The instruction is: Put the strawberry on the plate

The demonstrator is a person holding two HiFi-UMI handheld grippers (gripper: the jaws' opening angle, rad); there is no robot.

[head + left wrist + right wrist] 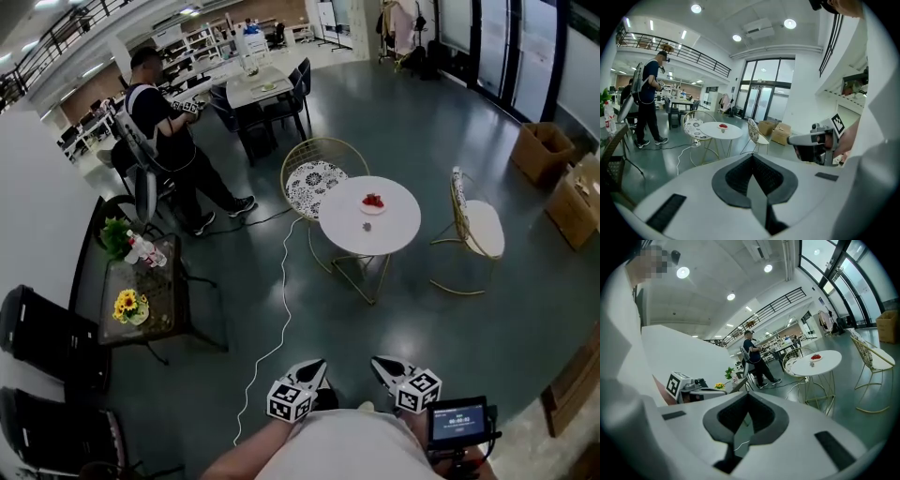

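Left gripper [315, 367] and right gripper [381, 364]: held low, just in front of the person's body, side by side but apart. Each has its jaws closed on nothing.

Head view.
- Each gripper carries a cube faced with black-and-white square markers, with no lettering.
- Small screen [457, 420]: just right of the right gripper. Its readout is too small to read.
- White round table [349, 239]: well ahead of both grippers.
- Plate [372, 209]: on the table top, with the red strawberry [373, 200] lying on it.
- Tiny pale item on the grippers' side of the plate: too small to identify.
- Patterned-seat chair [316, 178] and white-seat chair [483, 230]: gold wire, on either side of the table.
- White cable [281, 309]: runs across the floor from beside the left gripper towards the table.
- Dark side table [164, 300]: far left of the left gripper, bearing yellow flowers [128, 305].
- Standing person [164, 122]: beyond the side table.
- Cardboard boxes [542, 150]: far ahead and right.

Left gripper view.
- Jaw tips meet and the grip is empty.
- The table, plate and strawberry sit far ahead, left of the tips.
- The right gripper is close on the right, with one marker face showing.

Right gripper view.
- Pads meet at the tips and hold nothing.
- The table, plate and strawberry sit far ahead, to the right.
- The left gripper's marker cube is near on the left.
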